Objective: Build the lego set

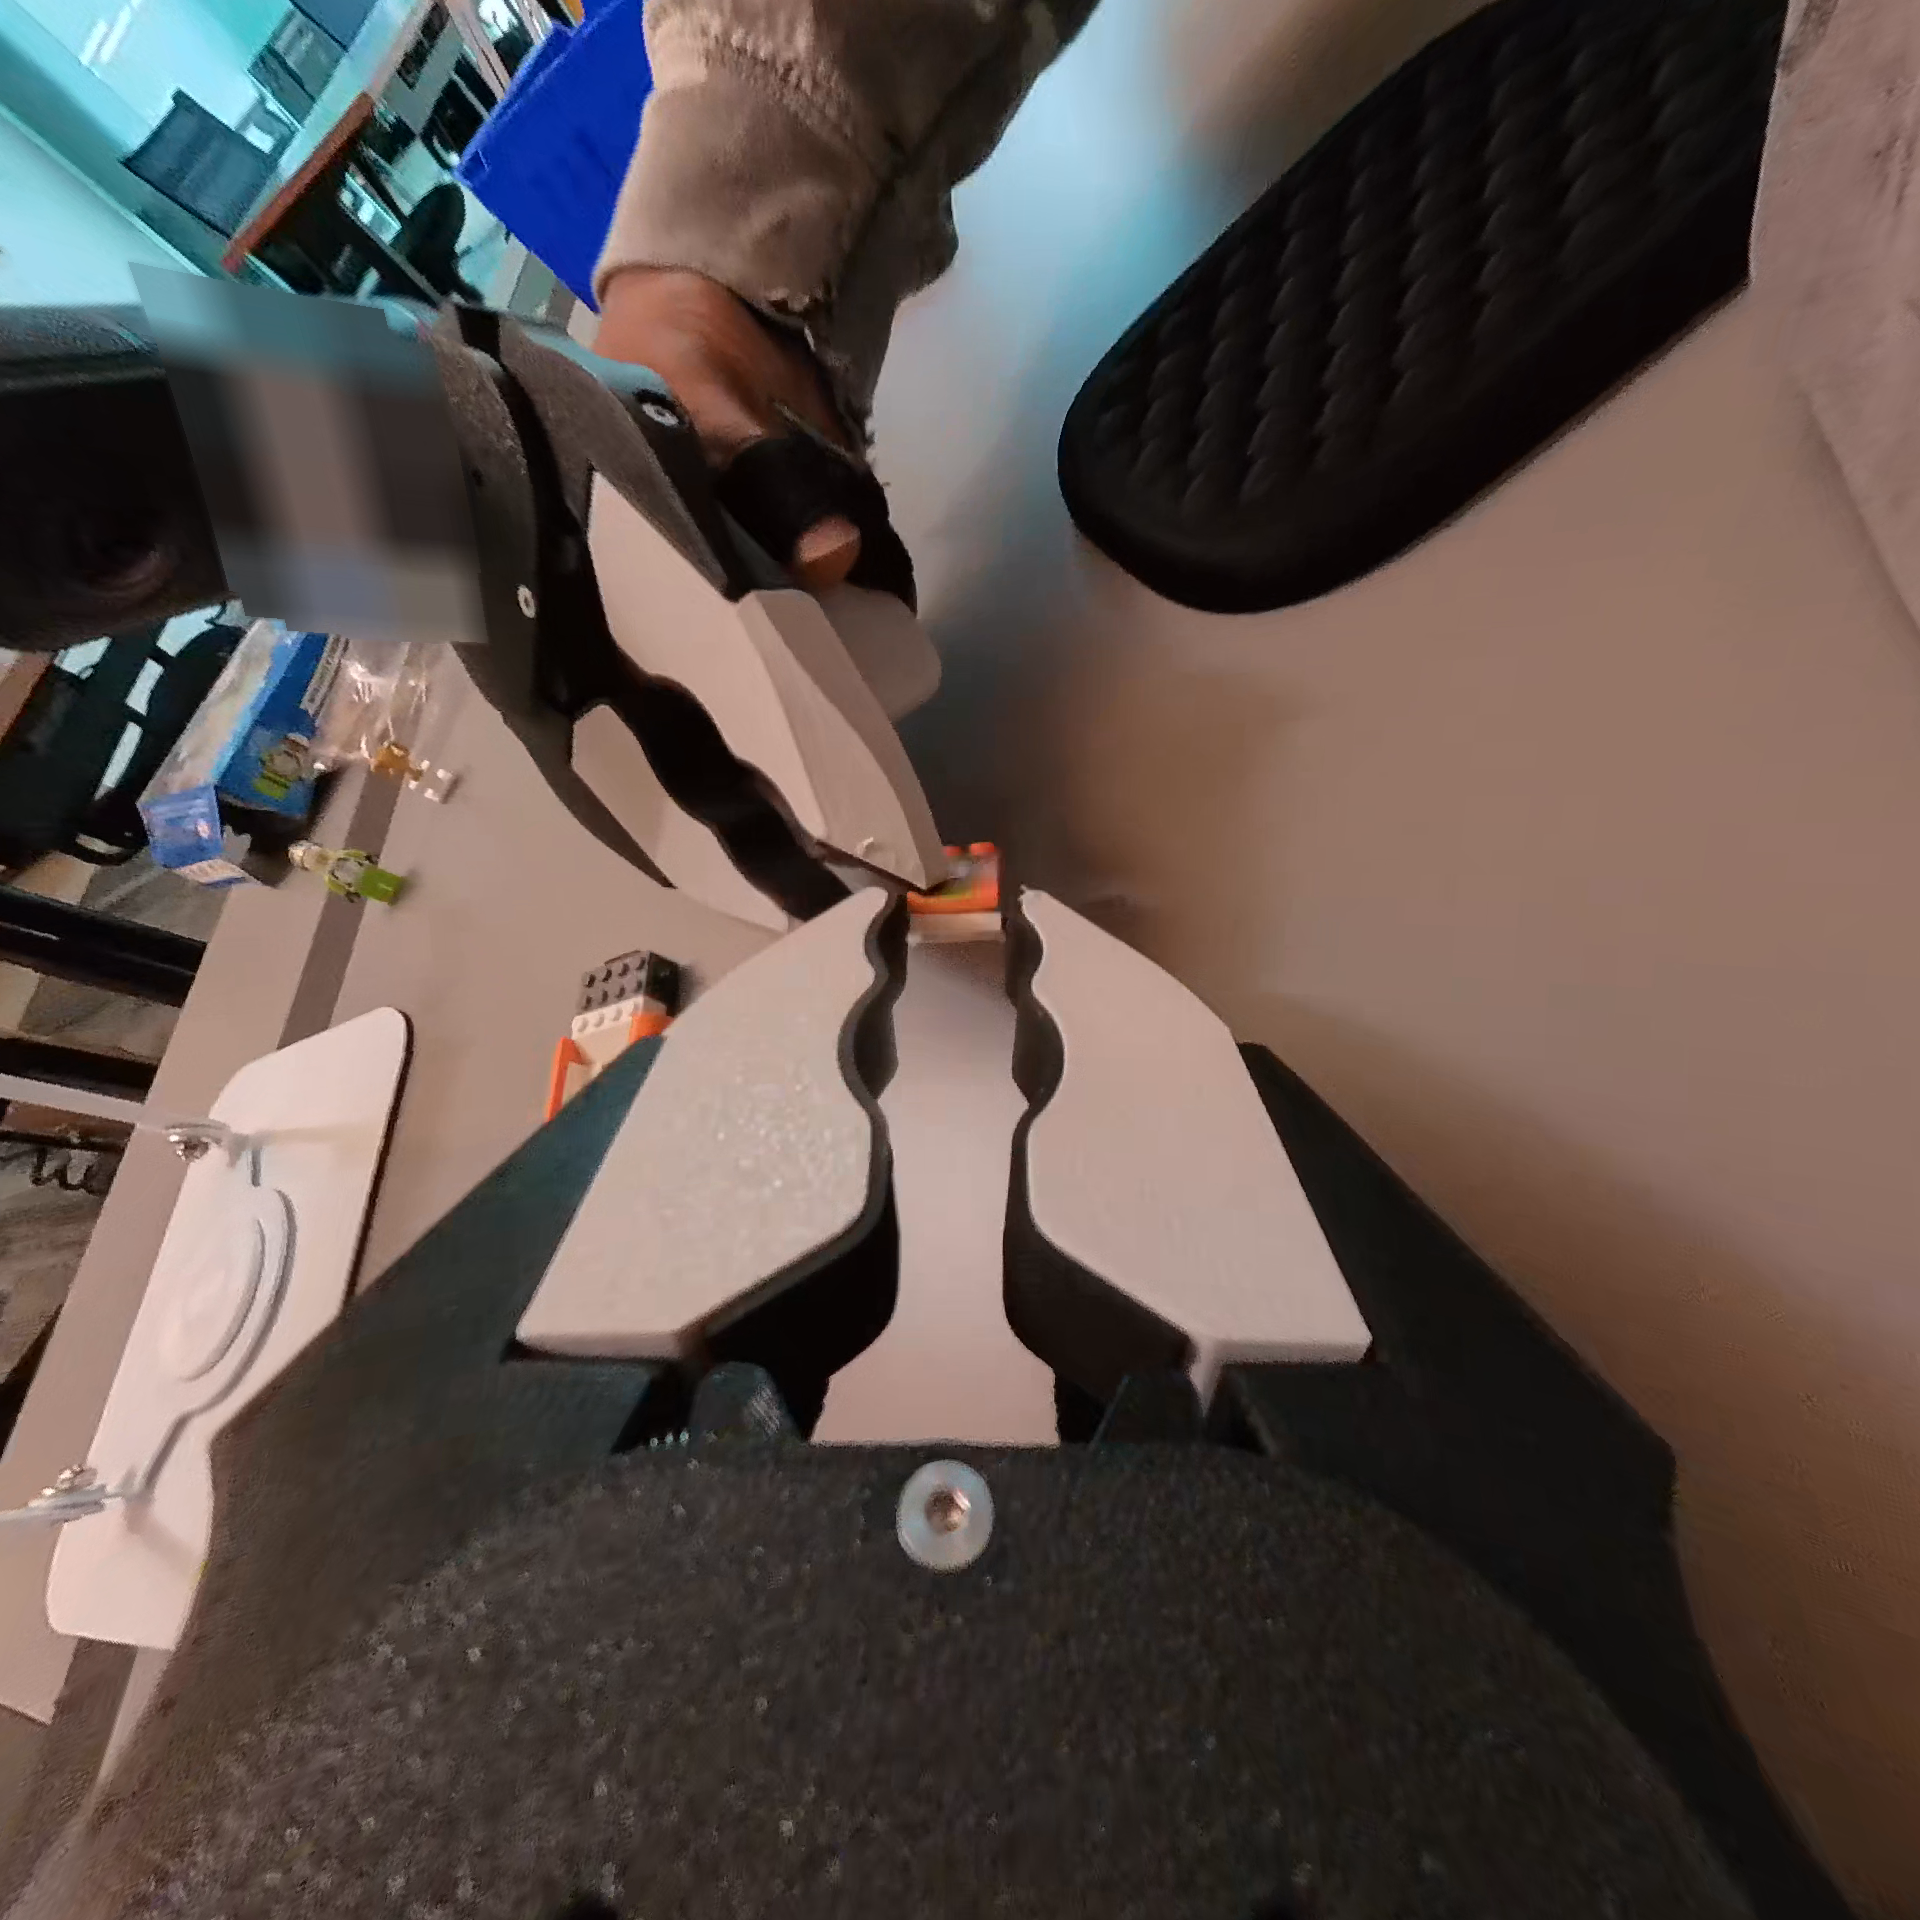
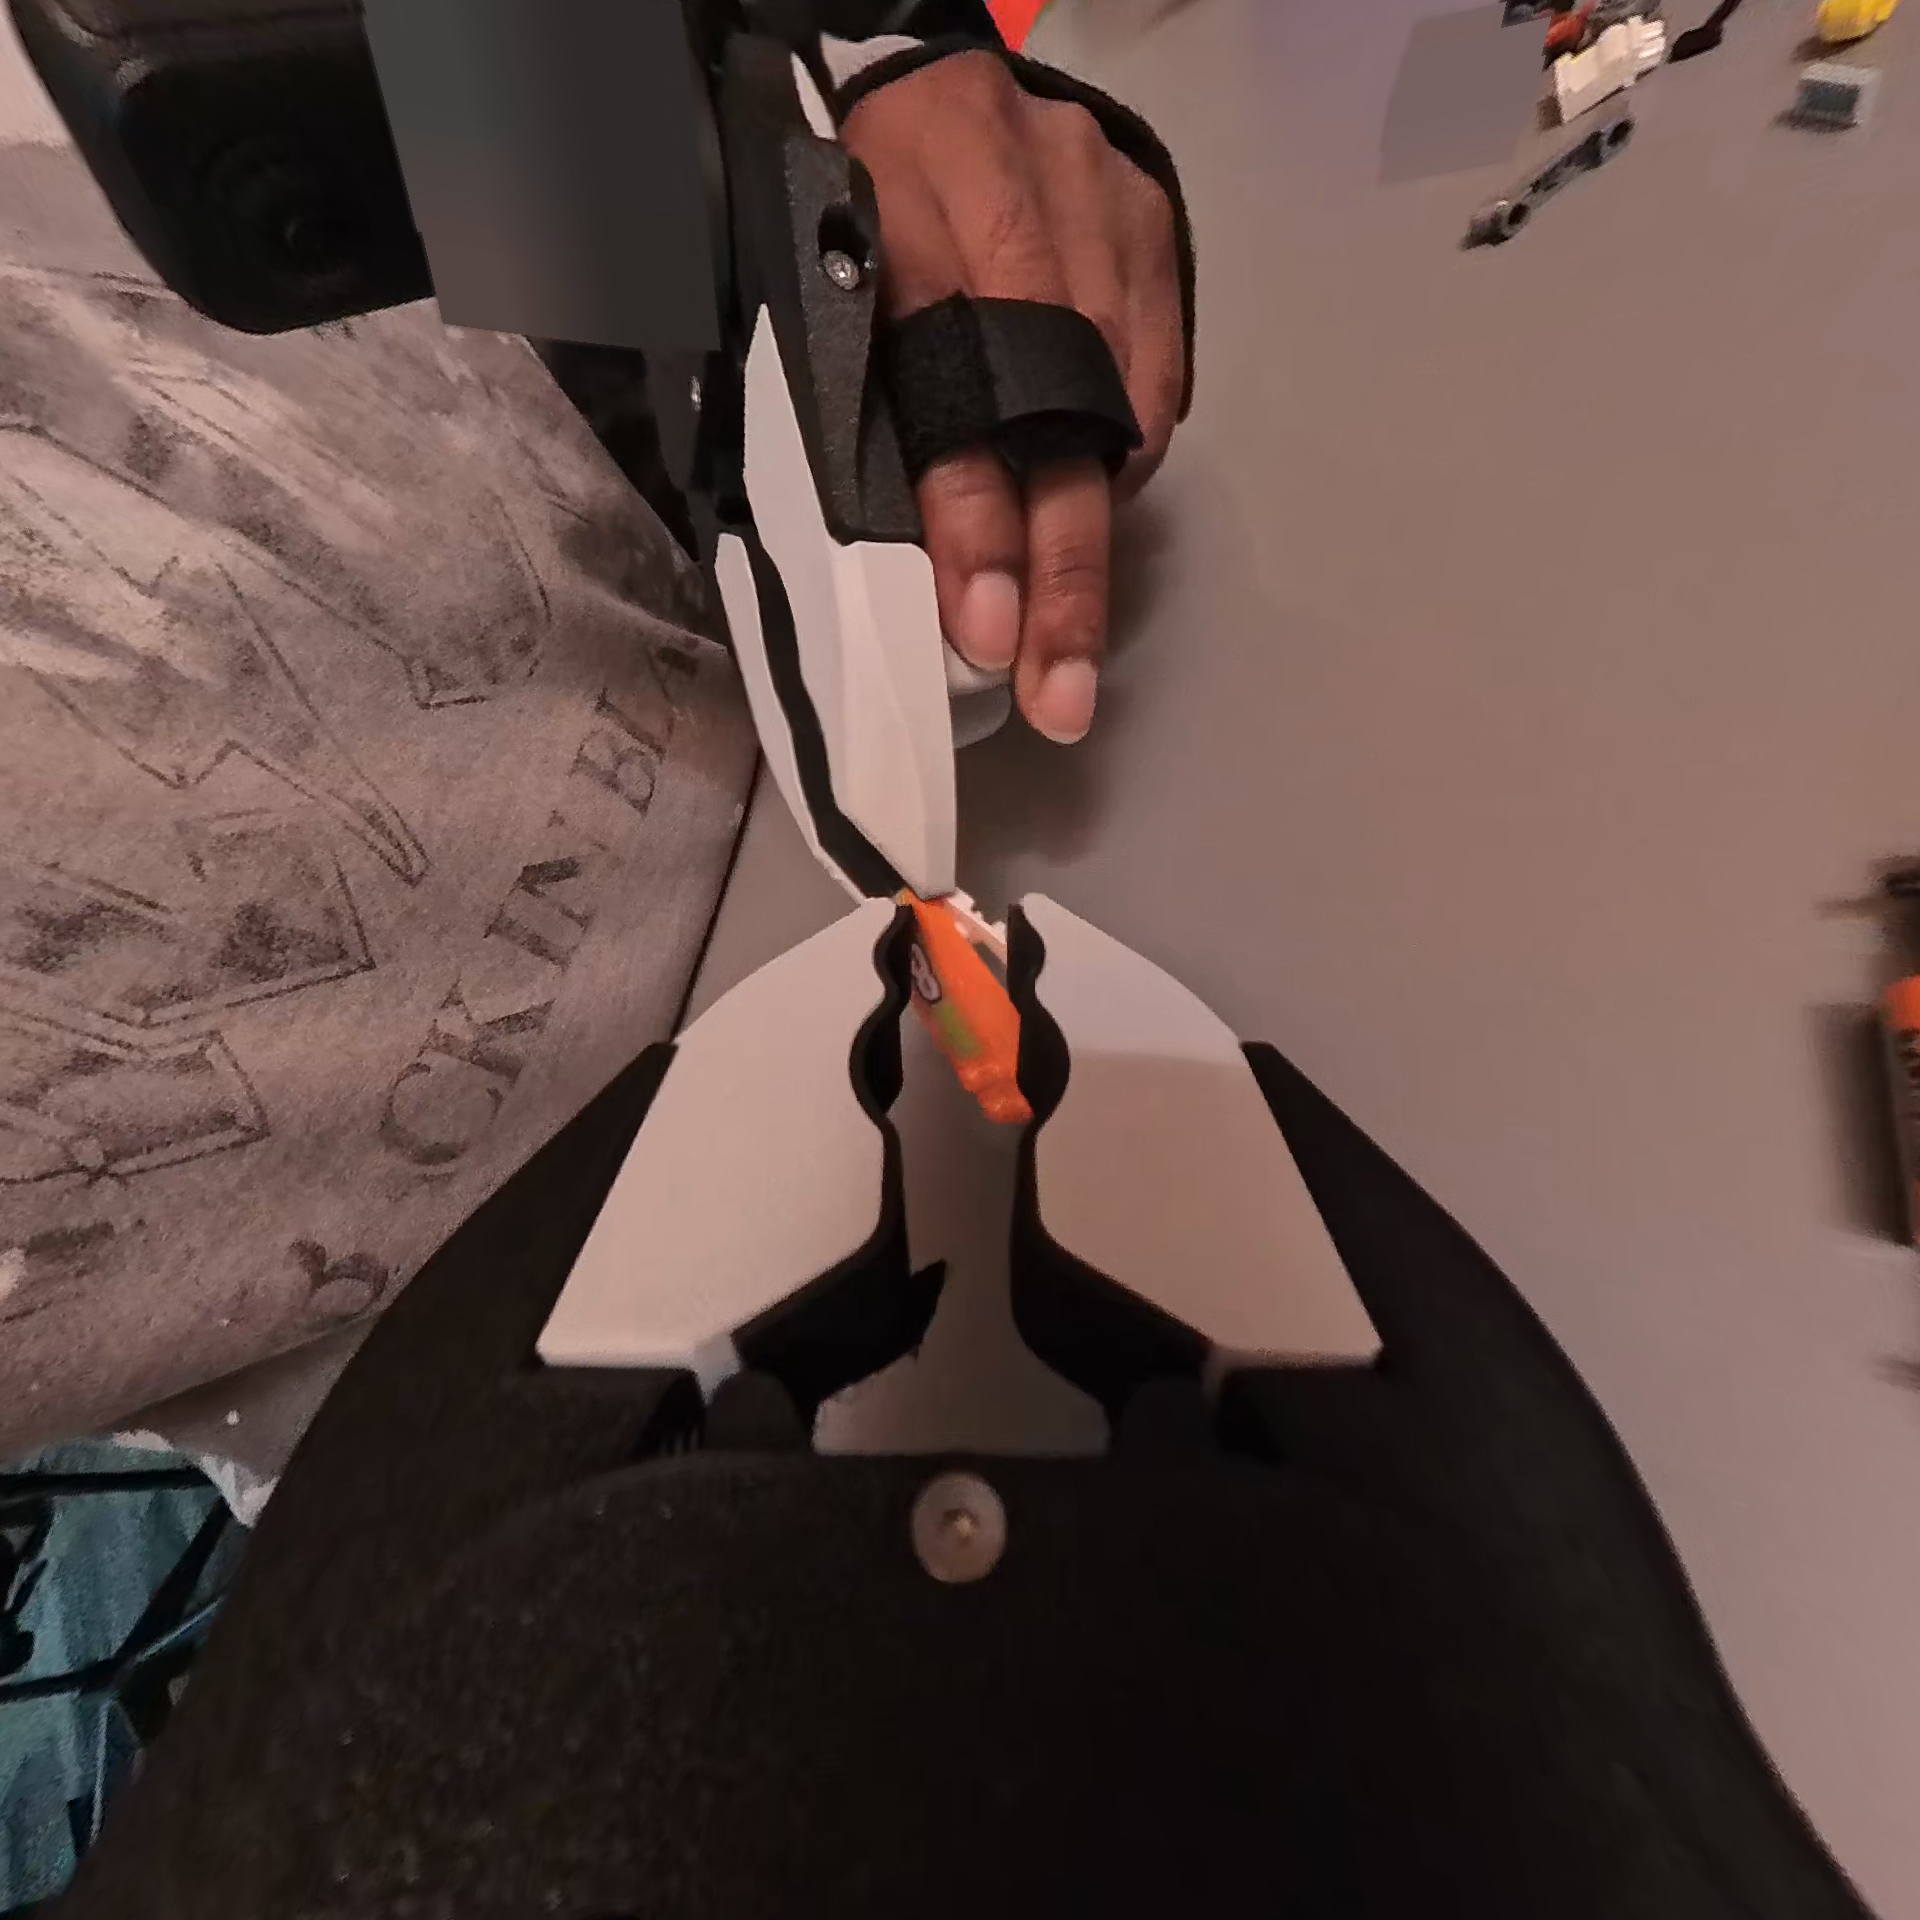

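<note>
A small orange and white lego piece (image 1: 956, 902) sits between the tips of my left gripper (image 1: 956, 920), which is closed on its sides. My right gripper (image 1: 920, 868) comes in from the upper left and its tips pinch the same piece from above. In the right wrist view the orange piece (image 2: 966, 1029) lies slanted between the fingers of my right gripper (image 2: 956, 920), held above the grey table (image 2: 1455, 831). My left gripper (image 2: 899, 883) reaches down from above and meets its far end. A hand (image 2: 1018, 312) holds that gripper.
A black, white and orange lego assembly (image 1: 623, 1008) and a green minifigure (image 1: 348, 873) lie left of my grippers. A black textured pad (image 1: 1455, 312) lies at the upper right. Loose lego parts (image 2: 1600, 62) lie far right, and an orange-black part (image 2: 1896, 1060) at the right edge. My two grippers' fingertips are within a few centimetres of each other.
</note>
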Tool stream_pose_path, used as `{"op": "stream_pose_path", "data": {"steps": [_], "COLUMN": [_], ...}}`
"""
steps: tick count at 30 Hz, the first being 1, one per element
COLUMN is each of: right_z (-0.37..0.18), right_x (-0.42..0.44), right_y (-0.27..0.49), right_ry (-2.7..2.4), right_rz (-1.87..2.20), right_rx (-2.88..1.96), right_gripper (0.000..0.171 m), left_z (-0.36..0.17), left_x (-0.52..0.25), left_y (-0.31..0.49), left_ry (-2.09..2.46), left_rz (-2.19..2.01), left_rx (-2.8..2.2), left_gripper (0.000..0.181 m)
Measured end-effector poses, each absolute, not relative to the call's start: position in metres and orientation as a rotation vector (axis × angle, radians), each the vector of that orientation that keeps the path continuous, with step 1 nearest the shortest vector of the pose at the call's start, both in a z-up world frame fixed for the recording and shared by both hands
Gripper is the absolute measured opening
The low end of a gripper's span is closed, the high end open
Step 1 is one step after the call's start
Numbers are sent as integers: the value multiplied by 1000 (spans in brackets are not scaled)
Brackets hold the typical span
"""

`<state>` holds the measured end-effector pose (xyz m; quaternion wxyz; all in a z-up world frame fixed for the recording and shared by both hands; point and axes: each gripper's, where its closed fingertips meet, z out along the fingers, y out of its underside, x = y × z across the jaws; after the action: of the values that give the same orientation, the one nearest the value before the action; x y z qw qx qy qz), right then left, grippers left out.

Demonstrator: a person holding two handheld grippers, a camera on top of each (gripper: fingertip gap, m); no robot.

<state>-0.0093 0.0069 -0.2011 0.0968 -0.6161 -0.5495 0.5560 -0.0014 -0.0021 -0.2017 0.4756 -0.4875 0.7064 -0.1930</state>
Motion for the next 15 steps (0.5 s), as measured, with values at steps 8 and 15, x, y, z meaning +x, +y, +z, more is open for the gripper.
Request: {"op": "stream_pose_path", "data": {"steps": [8, 15], "right_z": [-193, -188], "right_x": [-10, -10], "right_y": [-9, -8], "right_ry": [-1691, -1672], "right_rz": [1713, 1712], "right_rx": [-1671, -1670], "right_gripper": [12, 10], "left_z": [-195, -191], "left_x": [3, 1], "left_y": [-9, -8], "left_ry": [1723, 1710], "left_rz": [-478, -490], "left_rx": [-1133, -1120], "left_gripper": [17, 16]}}
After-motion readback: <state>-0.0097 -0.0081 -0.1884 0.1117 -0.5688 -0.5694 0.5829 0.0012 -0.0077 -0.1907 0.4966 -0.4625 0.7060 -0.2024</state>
